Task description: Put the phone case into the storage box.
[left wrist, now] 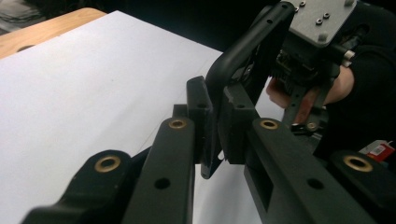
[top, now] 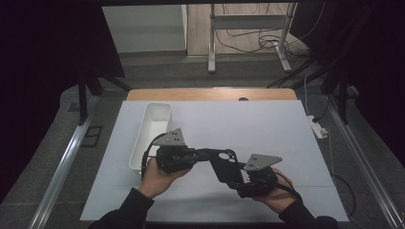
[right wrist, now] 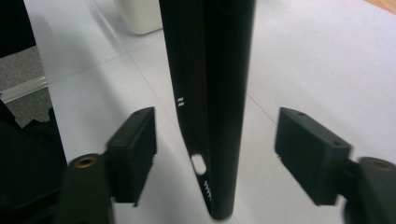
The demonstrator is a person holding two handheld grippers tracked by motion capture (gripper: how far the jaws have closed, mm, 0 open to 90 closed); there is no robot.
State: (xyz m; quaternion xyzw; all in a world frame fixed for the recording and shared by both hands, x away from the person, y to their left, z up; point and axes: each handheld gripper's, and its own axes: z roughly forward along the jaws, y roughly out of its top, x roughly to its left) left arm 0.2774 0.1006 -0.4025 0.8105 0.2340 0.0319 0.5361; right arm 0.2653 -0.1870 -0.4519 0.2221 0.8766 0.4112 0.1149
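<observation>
Handover of one case mid-air: left gripper pinching it, right gripper spread around it.

One desk (top: 267, 124) under a white sheet, one white bin (top: 152, 131) at its left, one black phone case (top: 224, 167), two grippers. Case hangs over the near-middle of the desk, between the hands, clear of the surface. Left gripper (left wrist: 212, 135) has its pads pressed on one end of the case. Right gripper (right wrist: 215, 158) is spread, pads standing off either side of the case edge (right wrist: 210, 93), no contact I can see. My read: the handover step to the left is done bar clearance. Next move: pull the right one back along its own axis without clipping the case, then left carries it, likely to the bin.
</observation>
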